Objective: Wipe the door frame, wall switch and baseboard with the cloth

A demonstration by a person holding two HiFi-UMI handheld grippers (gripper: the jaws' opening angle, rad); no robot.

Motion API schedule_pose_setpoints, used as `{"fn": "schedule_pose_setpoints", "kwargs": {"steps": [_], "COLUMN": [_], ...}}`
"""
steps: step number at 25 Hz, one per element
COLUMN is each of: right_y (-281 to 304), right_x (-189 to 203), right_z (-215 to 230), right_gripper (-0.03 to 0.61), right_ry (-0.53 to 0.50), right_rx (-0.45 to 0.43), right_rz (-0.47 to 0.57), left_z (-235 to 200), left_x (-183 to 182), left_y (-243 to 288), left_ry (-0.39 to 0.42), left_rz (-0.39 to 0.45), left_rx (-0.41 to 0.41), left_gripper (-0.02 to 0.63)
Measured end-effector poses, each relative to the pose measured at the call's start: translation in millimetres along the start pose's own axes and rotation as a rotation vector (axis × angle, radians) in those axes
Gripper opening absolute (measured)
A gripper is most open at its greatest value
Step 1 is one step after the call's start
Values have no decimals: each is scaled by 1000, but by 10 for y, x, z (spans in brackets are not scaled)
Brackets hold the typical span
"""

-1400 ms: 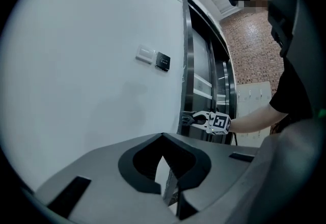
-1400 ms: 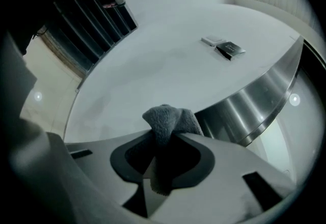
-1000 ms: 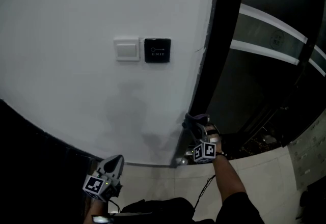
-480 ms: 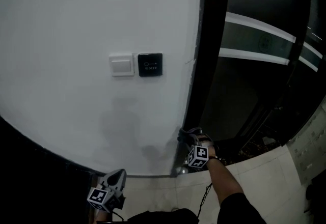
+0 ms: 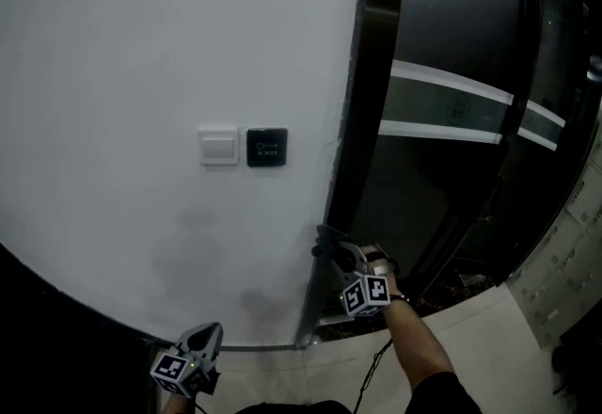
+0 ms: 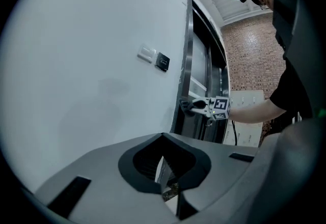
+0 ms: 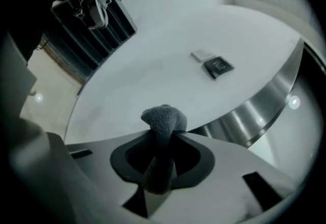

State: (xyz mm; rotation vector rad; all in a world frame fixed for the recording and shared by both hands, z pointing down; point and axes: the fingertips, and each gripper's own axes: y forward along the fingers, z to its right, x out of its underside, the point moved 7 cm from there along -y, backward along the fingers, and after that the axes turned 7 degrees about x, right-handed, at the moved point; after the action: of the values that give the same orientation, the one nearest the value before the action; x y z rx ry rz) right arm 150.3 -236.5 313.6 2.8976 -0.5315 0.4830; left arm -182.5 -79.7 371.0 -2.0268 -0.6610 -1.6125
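A grey cloth [image 5: 327,243] is pressed against the metal door frame [image 5: 343,158], where the frame meets the white wall. My right gripper [image 5: 337,250] is shut on it. In the right gripper view the cloth [image 7: 163,121] bulges out between the jaws, with the frame [image 7: 265,106] just beyond. A white wall switch [image 5: 218,147] and a black exit button [image 5: 267,147] sit up and to the left of the cloth. My left gripper [image 5: 209,335] hangs low by the thin grey baseboard [image 5: 259,346]. Its jaws are shut with nothing in them [image 6: 165,187].
Right of the frame is a dark glass door [image 5: 451,97] with pale horizontal stripes. Pale floor tiles [image 5: 489,327] lie below it, and grey lockers [image 5: 564,252] stand at the far right. A brick wall [image 6: 244,55] rises behind the door.
My right gripper has slid the cloth up the door frame, closer to the height of the switch. The left gripper has stayed low near the baseboard.
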Motion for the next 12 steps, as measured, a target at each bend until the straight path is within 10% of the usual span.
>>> {"fn": "schedule_pose_setpoints", "kwargs": {"steps": [7,12], "right_y": [-247,-153], "right_x": [-569,-659], "right_z": [1677,2057], "right_gripper": [83,83], "right_ry": [-173,-183], "right_rx": [337,403], "right_rz": [65,15], "left_z": [44,75], "left_x": [-166,-191], "left_y": [110,90], "left_ry": [49,49], "left_rz": [31,38], "left_rx": [66,69], "left_gripper": [2,2]}}
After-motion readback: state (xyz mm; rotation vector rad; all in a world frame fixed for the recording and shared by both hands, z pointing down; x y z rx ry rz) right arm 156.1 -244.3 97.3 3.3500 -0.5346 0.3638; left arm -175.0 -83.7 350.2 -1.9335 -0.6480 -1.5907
